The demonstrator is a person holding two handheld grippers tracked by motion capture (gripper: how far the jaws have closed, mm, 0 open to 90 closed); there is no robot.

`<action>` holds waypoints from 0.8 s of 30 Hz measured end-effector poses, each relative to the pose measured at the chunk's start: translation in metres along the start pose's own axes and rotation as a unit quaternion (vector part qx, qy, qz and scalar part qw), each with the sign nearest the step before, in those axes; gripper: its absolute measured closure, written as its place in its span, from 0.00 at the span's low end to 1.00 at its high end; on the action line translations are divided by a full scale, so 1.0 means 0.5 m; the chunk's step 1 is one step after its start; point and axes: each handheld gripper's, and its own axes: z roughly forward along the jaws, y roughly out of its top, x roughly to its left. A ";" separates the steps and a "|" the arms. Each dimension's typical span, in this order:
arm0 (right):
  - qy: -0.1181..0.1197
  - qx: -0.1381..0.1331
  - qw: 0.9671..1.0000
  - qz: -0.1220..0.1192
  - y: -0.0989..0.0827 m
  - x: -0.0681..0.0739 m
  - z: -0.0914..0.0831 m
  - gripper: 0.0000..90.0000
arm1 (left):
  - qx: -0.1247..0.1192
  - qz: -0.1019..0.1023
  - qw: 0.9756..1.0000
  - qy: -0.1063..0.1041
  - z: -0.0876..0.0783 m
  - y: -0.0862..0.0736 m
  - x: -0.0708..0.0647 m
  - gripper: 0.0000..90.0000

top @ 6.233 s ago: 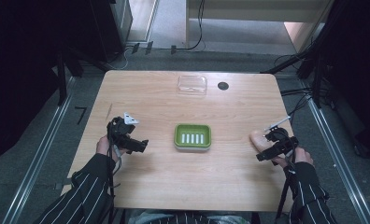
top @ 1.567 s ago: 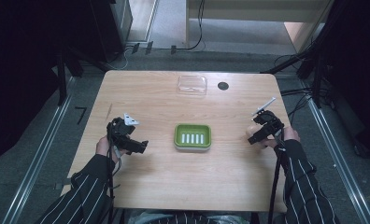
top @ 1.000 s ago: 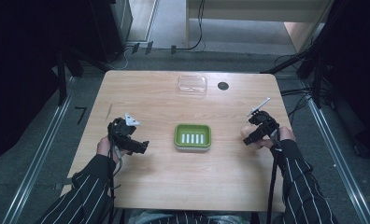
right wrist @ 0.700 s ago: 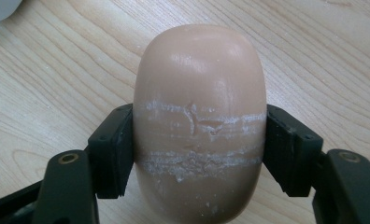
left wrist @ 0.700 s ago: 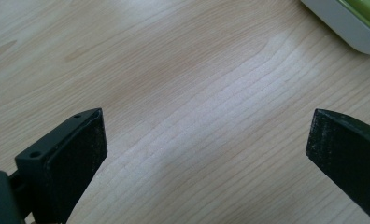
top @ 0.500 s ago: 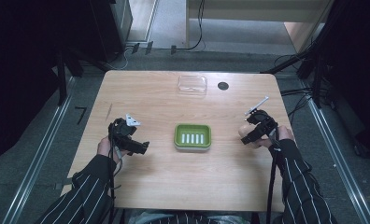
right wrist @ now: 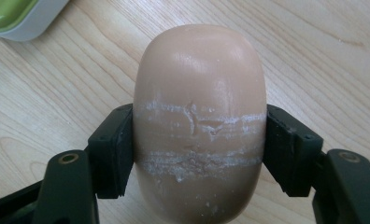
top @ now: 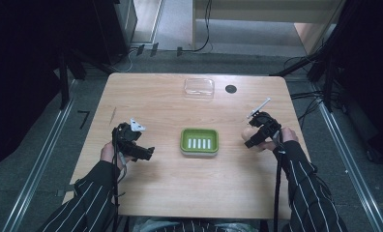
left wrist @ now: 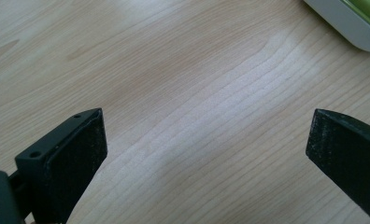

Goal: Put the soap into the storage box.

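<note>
A peach-coloured oval bar of soap sits between the jaws of my right gripper, which is shut on its sides; white scuff lines cross its top. In the high view the right gripper holds the soap just above the table, right of a green soap dish with white ribs inside. A corner of that dish lies at the upper left of the right gripper view. My left gripper rests left of the dish, and its jaws stand wide open over bare wood.
A clear plastic lid or box lies at the table's far edge, with a black round hole beside it. The dish's grey rim shows at the upper right of the left gripper view. Cables trail off the table's right side.
My right gripper has carried the soap leftward and a little forward toward the dish, after lifting it from nearer the right edge. The left gripper has stayed put.
</note>
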 end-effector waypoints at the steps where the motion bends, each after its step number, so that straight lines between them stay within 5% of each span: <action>1: 0.000 0.000 1.000 0.000 0.000 0.000 0.000 0.38 | 0.000 -0.001 1.000 0.000 0.000 -0.001 0.001 0.00; 24: 0.009 -0.012 1.000 -0.027 0.041 0.021 -0.007 0.38 | 0.001 -0.003 1.000 0.001 -0.001 -0.005 0.004 0.00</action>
